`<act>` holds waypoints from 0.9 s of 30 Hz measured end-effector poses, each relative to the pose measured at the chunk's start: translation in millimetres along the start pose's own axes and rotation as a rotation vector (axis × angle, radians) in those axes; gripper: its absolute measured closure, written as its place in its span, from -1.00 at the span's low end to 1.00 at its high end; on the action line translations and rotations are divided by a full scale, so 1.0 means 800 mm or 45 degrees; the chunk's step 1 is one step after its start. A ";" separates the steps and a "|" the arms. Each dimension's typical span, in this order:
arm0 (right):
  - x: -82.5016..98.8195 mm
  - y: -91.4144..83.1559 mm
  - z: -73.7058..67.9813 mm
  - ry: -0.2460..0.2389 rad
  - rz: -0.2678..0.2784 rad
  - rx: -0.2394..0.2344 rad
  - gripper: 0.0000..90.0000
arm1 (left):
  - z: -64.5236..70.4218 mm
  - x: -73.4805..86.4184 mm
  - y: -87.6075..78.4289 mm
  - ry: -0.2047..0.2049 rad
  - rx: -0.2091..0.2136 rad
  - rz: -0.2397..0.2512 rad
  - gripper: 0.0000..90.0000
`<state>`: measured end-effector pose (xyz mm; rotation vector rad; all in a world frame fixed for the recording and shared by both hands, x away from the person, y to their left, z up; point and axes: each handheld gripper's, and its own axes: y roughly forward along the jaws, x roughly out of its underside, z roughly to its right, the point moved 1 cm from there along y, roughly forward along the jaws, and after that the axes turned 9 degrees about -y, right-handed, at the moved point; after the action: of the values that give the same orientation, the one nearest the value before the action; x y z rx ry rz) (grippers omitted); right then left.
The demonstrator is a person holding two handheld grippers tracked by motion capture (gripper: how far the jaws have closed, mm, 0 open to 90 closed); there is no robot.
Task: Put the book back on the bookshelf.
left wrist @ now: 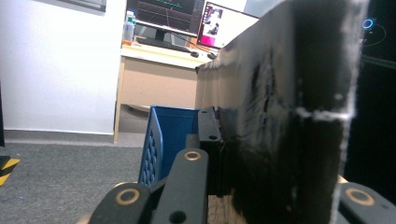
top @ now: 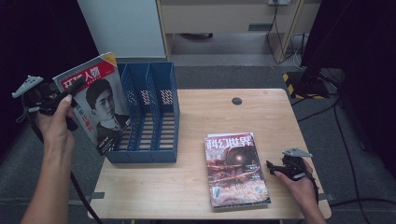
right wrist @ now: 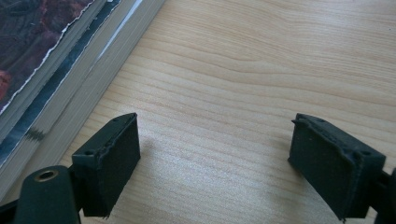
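My left gripper [top: 74, 87] is raised at the far left, shut on the left edge of a magazine [top: 100, 100] with a red title and a portrait cover. The magazine hangs tilted just left of the blue file rack [top: 144, 156], its lower corner by the rack's front left. In the left gripper view the magazine's dark back [left wrist: 289, 116] stands beside one finger [left wrist: 208, 133], with the rack [left wrist: 173, 130] beyond. A stack of magazines [top: 236, 170] lies flat on the table [top: 210, 112]. Right of the stack my right gripper [top: 273, 169] rests open. Its jaws [right wrist: 215, 158] are wide over bare wood, beside the stack's edge [right wrist: 56, 60].
The rack has three slots and stands at the table's left end. A round cable hole [top: 236, 101] sits near the table's far edge. A white cabinet [top: 126, 28] stands behind the rack. Cables and a black-and-yellow striped base [top: 299, 84] lie on the floor at the far right.
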<state>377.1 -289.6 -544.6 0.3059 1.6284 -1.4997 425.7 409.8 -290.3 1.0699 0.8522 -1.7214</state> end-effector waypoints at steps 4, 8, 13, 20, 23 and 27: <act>0.000 0.000 0.000 0.000 0.000 0.000 -0.64 | 0.000 0.003 0.003 0.006 0.001 0.002 0.91; 0.000 0.000 0.000 0.000 -0.001 -0.001 -0.64 | 0.001 0.006 0.006 0.007 0.002 0.002 0.91; 0.000 0.000 0.000 -0.002 0.000 -0.002 -0.64 | -0.001 0.009 0.008 0.014 0.011 0.017 0.91; 0.000 0.000 0.000 -0.001 0.000 -0.001 -0.64 | 0.000 0.012 0.012 0.016 0.021 0.042 0.91; 0.000 0.000 0.000 -0.002 0.000 -0.001 -0.64 | 0.000 0.013 0.013 0.017 0.028 0.049 0.90; 0.000 0.000 0.000 -0.004 0.000 -0.004 -0.63 | 0.001 0.016 0.015 0.041 0.034 0.056 0.90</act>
<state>376.8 -289.4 -544.5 0.3020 1.6282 -1.4968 433.8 400.5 -302.5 1.1288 0.8225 -1.6872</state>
